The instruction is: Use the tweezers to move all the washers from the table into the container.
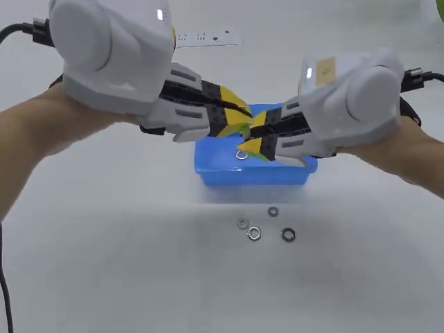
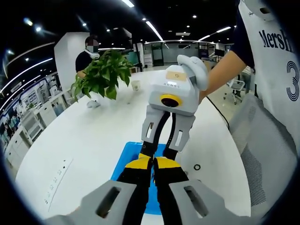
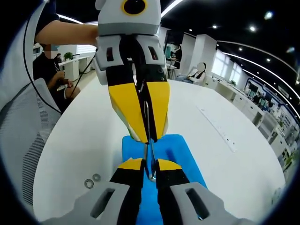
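Note:
Both grippers meet tip to tip over the blue container (image 1: 277, 173). My left gripper (image 1: 239, 119) comes in from the left and my right gripper (image 1: 251, 144) from the right. Thin metal tweezers (image 3: 151, 157) run between the left gripper's yellow jaws (image 3: 145, 133) and my right gripper (image 3: 150, 165), and both are shut on them. A washer (image 1: 241, 155) shows just below the tips, over the container; I cannot tell whether it is pinched. Several washers (image 1: 254, 234) lie on the white table in front of the container. In the left gripper view my left gripper (image 2: 152, 163) is shut.
A white strip with marks (image 1: 208, 38) lies at the far side of the table. A potted plant (image 2: 103, 72) and a cup (image 2: 136, 85) stand far down the table, with a person behind them. A grey mesh chair (image 3: 21, 136) is beside the table.

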`<state>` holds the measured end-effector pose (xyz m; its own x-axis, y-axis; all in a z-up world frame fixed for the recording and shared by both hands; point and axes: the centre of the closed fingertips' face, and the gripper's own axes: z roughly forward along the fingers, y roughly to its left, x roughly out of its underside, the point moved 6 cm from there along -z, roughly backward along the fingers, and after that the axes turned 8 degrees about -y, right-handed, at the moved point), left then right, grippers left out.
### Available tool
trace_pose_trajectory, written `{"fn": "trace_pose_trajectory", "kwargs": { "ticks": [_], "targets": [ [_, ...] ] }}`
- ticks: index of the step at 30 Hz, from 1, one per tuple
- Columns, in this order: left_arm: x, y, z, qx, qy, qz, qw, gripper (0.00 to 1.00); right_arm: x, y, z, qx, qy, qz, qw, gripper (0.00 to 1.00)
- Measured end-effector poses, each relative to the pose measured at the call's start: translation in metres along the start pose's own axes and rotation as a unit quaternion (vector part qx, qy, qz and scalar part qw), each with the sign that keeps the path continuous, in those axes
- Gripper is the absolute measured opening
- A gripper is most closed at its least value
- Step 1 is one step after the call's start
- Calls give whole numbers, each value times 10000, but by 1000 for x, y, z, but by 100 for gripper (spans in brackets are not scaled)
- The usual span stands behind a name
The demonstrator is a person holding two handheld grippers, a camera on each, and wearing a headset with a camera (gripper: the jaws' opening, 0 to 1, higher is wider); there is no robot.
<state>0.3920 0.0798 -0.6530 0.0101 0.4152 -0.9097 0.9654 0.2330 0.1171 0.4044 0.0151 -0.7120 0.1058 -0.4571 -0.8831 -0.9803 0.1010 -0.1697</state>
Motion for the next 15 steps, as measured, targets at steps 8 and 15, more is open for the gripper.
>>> {"fn": "trace_pose_trajectory", "kwargs": {
  "ticks": [8,15],
  "targets": [
    [14,9,11,47,57,-120,9999,6,15,-5,6,-20,113,98,9999,11],
    [20,9,20,101,123,-173,9997,6,25,-6,8,-52,195,186,9996,11]
  ]
}}
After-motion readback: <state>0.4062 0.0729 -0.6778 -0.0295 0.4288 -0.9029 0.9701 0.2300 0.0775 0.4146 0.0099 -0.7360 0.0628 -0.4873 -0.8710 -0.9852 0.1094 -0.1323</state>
